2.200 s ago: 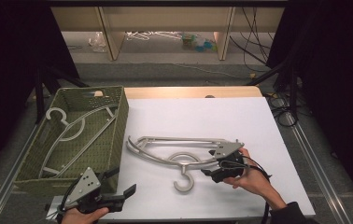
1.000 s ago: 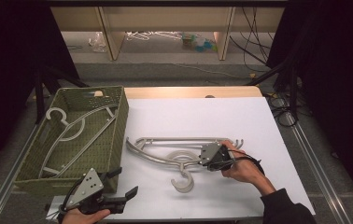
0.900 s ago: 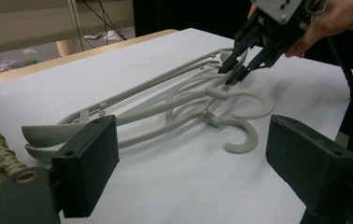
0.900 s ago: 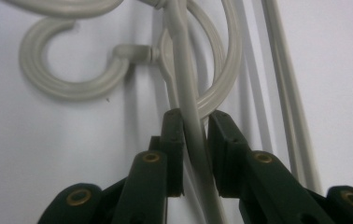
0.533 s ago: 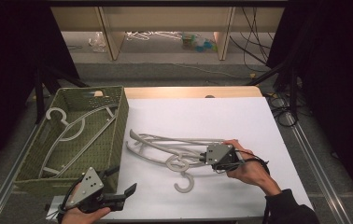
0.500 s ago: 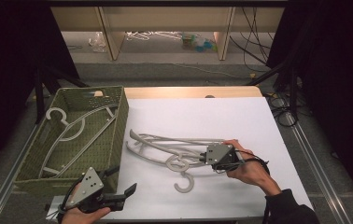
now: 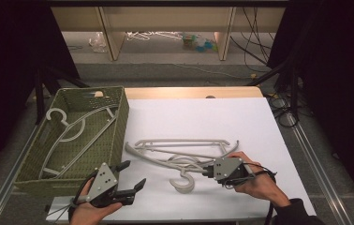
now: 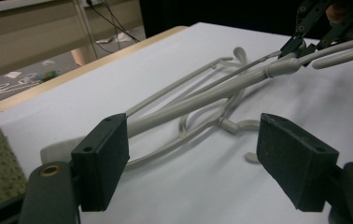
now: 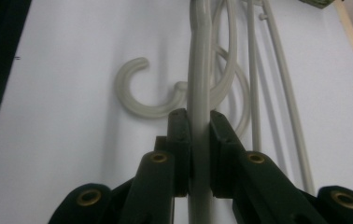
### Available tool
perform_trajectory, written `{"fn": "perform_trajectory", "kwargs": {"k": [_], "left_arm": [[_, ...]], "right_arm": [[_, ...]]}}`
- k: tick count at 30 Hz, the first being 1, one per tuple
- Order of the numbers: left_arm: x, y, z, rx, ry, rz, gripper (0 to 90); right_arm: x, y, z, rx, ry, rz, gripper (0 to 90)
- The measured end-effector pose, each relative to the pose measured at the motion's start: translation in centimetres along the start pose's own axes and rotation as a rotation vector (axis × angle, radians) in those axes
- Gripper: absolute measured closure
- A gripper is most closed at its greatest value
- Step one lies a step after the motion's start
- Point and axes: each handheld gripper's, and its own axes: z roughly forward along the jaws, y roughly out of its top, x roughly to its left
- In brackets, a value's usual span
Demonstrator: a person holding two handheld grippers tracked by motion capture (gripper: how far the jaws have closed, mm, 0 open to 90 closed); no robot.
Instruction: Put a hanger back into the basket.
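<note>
Two grey plastic hangers (image 7: 180, 151) lie overlapped on the white table (image 7: 194, 117). My right gripper (image 7: 206, 171) is shut on one hanger's arm (image 9: 200, 84), with the pads pressing both sides; a hook (image 9: 136, 99) rests on the table just left of it. That arm (image 8: 212, 95) slants upward toward the far right gripper (image 8: 300, 45). My left gripper (image 7: 133, 175) is at the front left next to the basket. Its jaws have just been closing a little but stand open (image 8: 198, 163), with nothing between the pads.
A green woven basket (image 7: 121, 117) stands along the table's left side with another grey hanger (image 7: 70, 131) inside. Beyond the table's far edge are shelves (image 7: 165, 18), floor clutter and cables. Dark stands flank both sides.
My right gripper, shut on the hanger arm, has shifted toward the front right, and the hanger has turned and tilted with it. My left gripper has edged away from the front edge and narrowed slightly.
</note>
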Motion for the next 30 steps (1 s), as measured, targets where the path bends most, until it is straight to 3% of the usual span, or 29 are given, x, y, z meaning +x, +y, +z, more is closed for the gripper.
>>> {"fn": "perform_trajectory", "kwargs": {"k": [1,7,9,12,13,16,17,19,21,27,29,30], "left_arm": [[-0.1,0.1,0.4,0.009,-0.009,0.024,26.3],[-1.3,0.8,2.5,0.068,-0.053,0.074,29.1],[-1.7,1.1,3.6,0.104,-0.071,0.132,31.0],[-1.9,1.3,4.1,0.126,-0.091,0.153,34.5],[-1.9,1.4,4.2,0.142,-0.088,0.18,34.8],[-2.0,1.6,5.0,0.161,-0.109,0.193,35.3],[-2.1,1.7,5.4,0.189,-0.127,0.242,36.8],[-2.3,1.7,5.7,0.202,-0.141,0.256,37.5],[-2.4,1.8,6.3,0.217,-0.152,0.296,37.5],[-2.6,1.7,7.7,0.263,-0.231,0.354,45.9],[-2.7,1.7,8.0,0.265,-0.252,0.37,57.2],[-2.7,1.8,8.2,0.274,-0.268,0.399,57.2]], "right_arm": [[0.2,-0.1,0.0,-0.002,0.005,0.001,81.6],[0.8,0.0,0.2,-0.007,0.044,-0.003,81.6],[0.9,0.0,0.3,-0.007,0.055,-0.013,81.6],[1.0,0.0,0.2,-0.005,0.06,-0.003,81.6],[1.0,0.0,0.1,-0.012,0.069,-0.003,81.6],[1.0,0.0,-0.1,-0.019,0.067,-0.008,81.6],[1.1,0.0,-0.1,-0.022,0.073,-0.002,81.6],[1.1,0.0,-0.1,-0.024,0.08,-0.004,81.6],[1.1,0.0,-0.1,-0.025,0.086,-0.008,81.6],[1.2,0.1,0.0,-0.024,0.102,-0.013,81.5],[1.2,0.1,0.1,-0.025,0.103,-0.017,81.4],[1.2,0.1,0.1,-0.028,0.106,-0.021,81.4]]}}
